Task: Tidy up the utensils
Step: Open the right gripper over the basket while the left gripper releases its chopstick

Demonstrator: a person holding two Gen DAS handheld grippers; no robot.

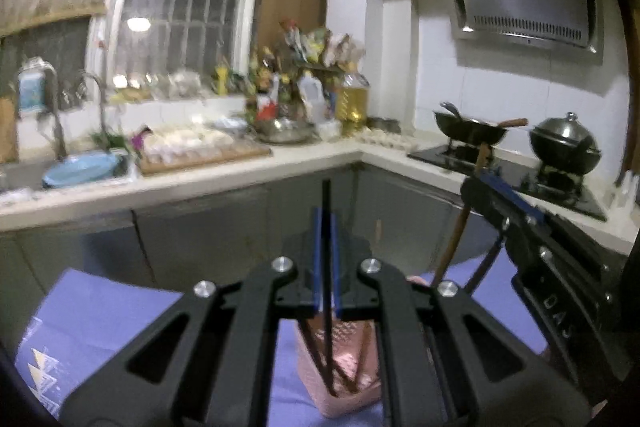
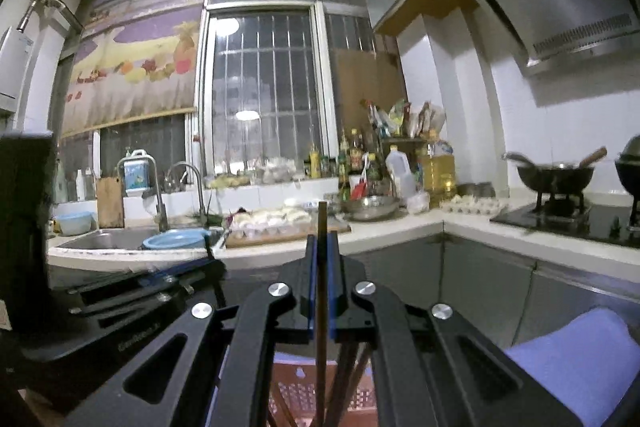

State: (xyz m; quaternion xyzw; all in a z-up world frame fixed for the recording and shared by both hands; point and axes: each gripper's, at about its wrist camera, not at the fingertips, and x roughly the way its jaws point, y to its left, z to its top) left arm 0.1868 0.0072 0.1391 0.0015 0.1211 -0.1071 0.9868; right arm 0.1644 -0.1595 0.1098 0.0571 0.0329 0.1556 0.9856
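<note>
My left gripper (image 1: 326,227) is shut on a dark chopstick (image 1: 327,279) that stands nearly upright, its lower end down in a pink slotted basket (image 1: 348,391). Several other chopsticks lean inside that basket. In the right wrist view, my right gripper (image 2: 322,247) is shut on a brown wooden chopstick (image 2: 321,291), held upright above the same basket (image 2: 300,383). The right gripper (image 1: 486,183) also shows at the right of the left wrist view, with its brown chopstick (image 1: 456,239) slanting down toward the basket. The left gripper (image 2: 176,277) lies at the left of the right wrist view.
The basket rests on a purple cloth (image 1: 120,319). Beyond it, grey cabinet doors (image 1: 224,231) stand under an L-shaped counter. On the counter are a sink (image 2: 116,239) with a blue bowl, a cutting board (image 1: 204,151), bottles, and a stove with a wok (image 1: 470,133) and a pot (image 1: 566,143).
</note>
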